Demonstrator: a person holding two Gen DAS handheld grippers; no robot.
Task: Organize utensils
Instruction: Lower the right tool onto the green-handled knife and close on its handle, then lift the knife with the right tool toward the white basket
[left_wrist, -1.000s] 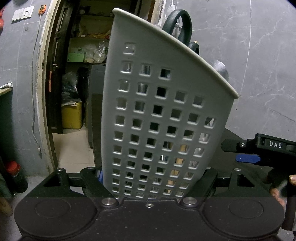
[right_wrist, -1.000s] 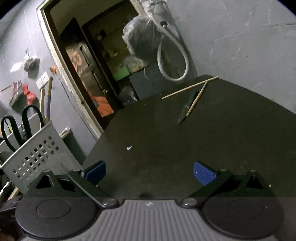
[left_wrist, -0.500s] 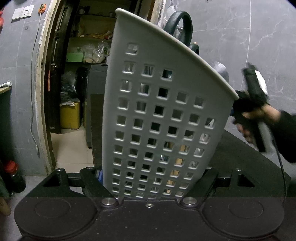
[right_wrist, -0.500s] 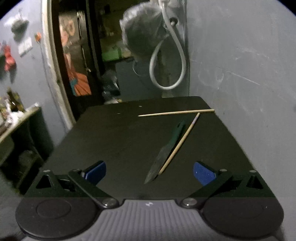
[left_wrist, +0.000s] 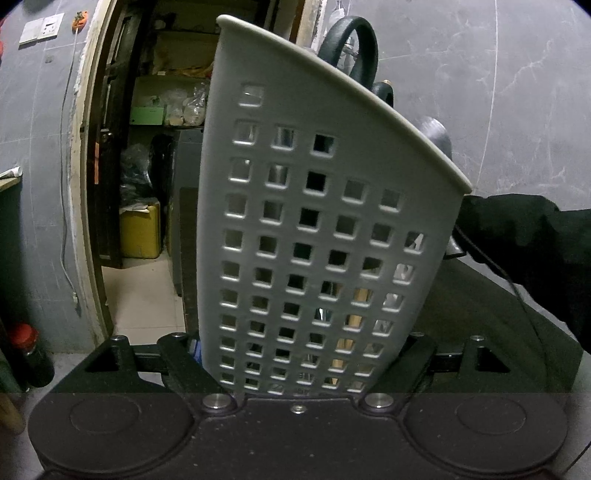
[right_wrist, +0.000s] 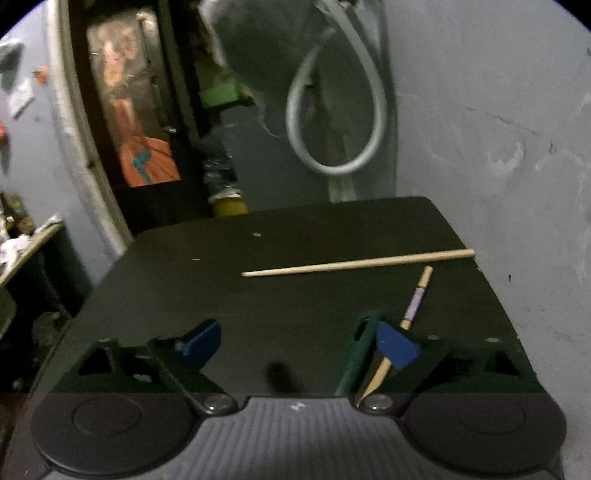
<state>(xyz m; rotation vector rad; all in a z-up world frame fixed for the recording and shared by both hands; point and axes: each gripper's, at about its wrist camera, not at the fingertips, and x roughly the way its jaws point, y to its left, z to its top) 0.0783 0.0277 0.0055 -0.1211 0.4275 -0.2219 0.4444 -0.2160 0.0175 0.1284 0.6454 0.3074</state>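
The left gripper (left_wrist: 301, 363) sits at the bottom centre of its view, tipped slightly downward, its fingers clamped on the base of a perforated grey utensil caddy (left_wrist: 317, 229) that fills the middle of the frame and leans to the right; its jaws have just been opening a little, with the caddy between them. Black scissor handles (left_wrist: 352, 48) rise above the caddy's rim at upper centre. A dark sleeve (left_wrist: 528, 243) now crosses the right edge, where half a second ago a hand with the other tool showed higher up. The right gripper (right_wrist: 297, 345) angles down over the dark table (right_wrist: 229, 295), its blue pads (right_wrist: 397, 349) apart and gripping nothing; its jaws have just been closing. A dark-handled knife (right_wrist: 356, 354) and a chopstick (right_wrist: 415, 299), earlier farther up the frame, now lie at the right pad. Another chopstick (right_wrist: 358, 263) lies crosswise in the upper right.
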